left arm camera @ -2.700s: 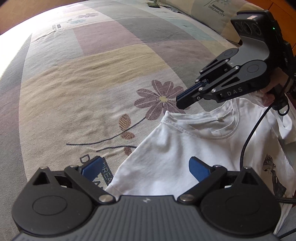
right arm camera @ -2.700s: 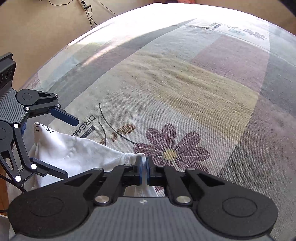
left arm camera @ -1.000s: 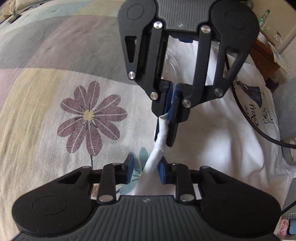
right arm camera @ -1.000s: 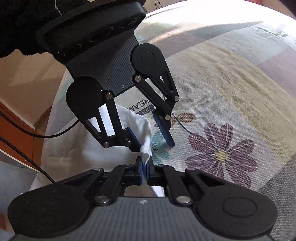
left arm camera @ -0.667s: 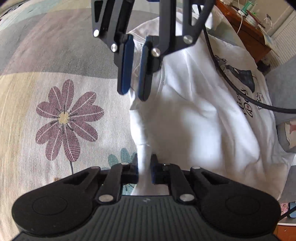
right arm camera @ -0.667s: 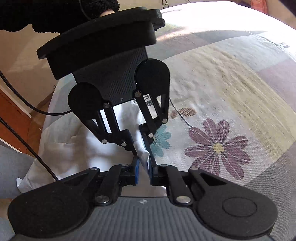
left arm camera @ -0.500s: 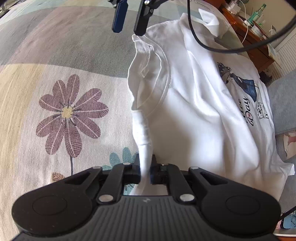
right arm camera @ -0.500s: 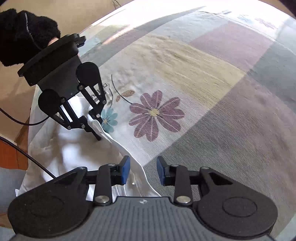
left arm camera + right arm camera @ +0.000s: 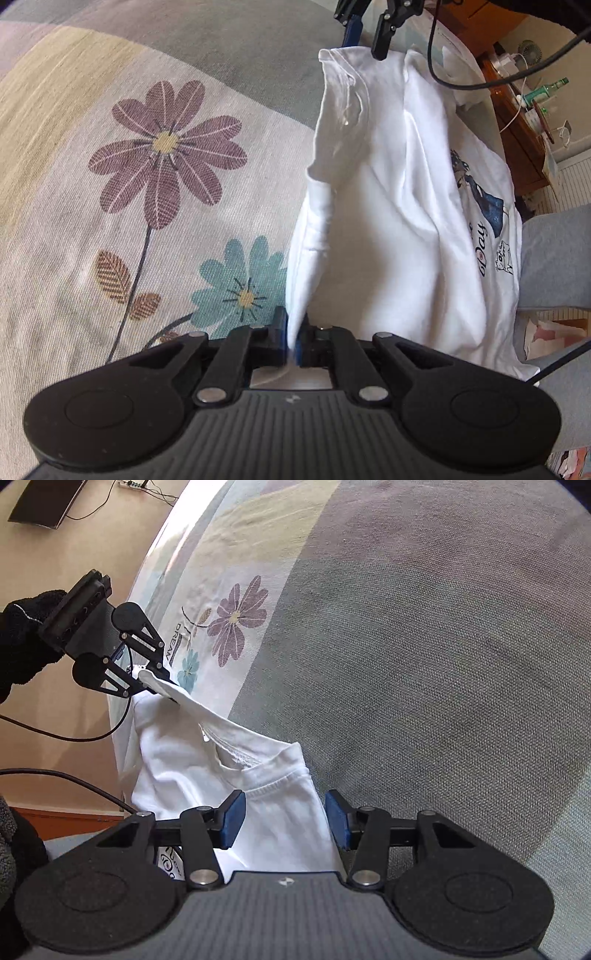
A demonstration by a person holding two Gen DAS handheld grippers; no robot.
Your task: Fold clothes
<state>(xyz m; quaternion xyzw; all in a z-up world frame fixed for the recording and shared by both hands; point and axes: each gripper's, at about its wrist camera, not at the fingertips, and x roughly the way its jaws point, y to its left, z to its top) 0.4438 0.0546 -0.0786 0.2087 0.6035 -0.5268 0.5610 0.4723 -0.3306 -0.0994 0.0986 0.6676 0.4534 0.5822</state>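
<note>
My left gripper sits at the bottom centre of its own view, its two fingers pressed together on a pinch of white cloth. My right gripper is at the bottom of its view with the blue pads wide apart. My left hand, in a black glove, is at the left edge there.
</note>
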